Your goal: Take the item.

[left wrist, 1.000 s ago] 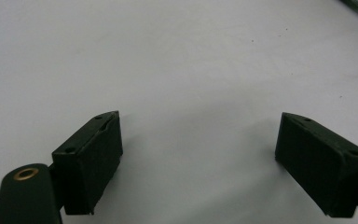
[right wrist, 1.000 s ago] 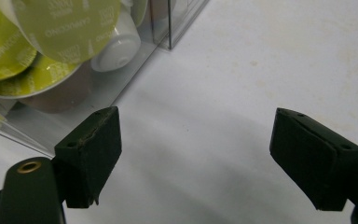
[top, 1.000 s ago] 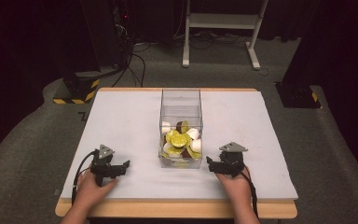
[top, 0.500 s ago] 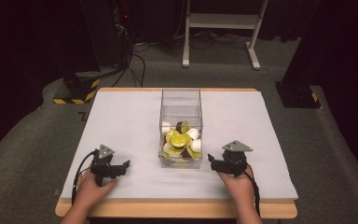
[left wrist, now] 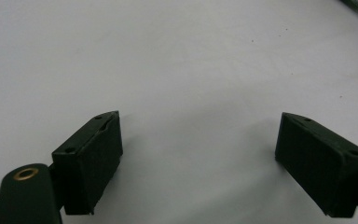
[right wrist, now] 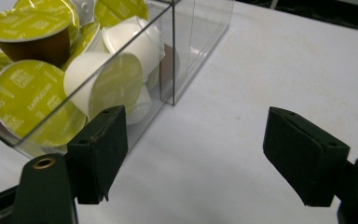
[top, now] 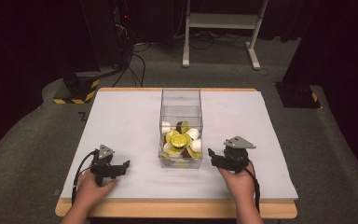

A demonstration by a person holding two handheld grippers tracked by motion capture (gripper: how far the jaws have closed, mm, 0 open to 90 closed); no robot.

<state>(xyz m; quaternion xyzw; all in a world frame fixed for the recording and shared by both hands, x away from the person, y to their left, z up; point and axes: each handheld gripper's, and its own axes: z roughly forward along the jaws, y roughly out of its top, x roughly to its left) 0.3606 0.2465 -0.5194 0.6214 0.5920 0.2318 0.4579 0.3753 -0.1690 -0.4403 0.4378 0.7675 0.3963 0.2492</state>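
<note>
High view: the left hand-held gripper (top: 121,166) rests low on the white desk (top: 121,121), held by the person's left hand (top: 89,186), its jaws pointing toward the clear box (top: 181,126). The box stands well off to this gripper's jaw side, in the middle of the desk, holding a heap of coffee capsules (top: 179,140) with yellow-green lids and white or brown bodies. The right hand-held gripper (top: 213,156) sits in the right hand (top: 237,179), a grey three-cornered plate (top: 239,142) on top; its jaws point at the box's near right corner and lie just beside it. A black cable (top: 80,169) trails from the left gripper back toward the person.

Left gripper view: the left hand-held gripper (left wrist: 198,154) is spread wide, both black jaws well apart with only bare white desk between and ahead of them.

Right gripper view: the right hand-held gripper (right wrist: 193,149) is likewise spread wide with nothing between its jaws. The clear box (right wrist: 200,32) lies ahead and to the side of its left jaw, very near that jaw; whether they touch, I cannot tell. Capsules (right wrist: 37,93) press against the clear wall, one lid reading "cappuccino".
</note>
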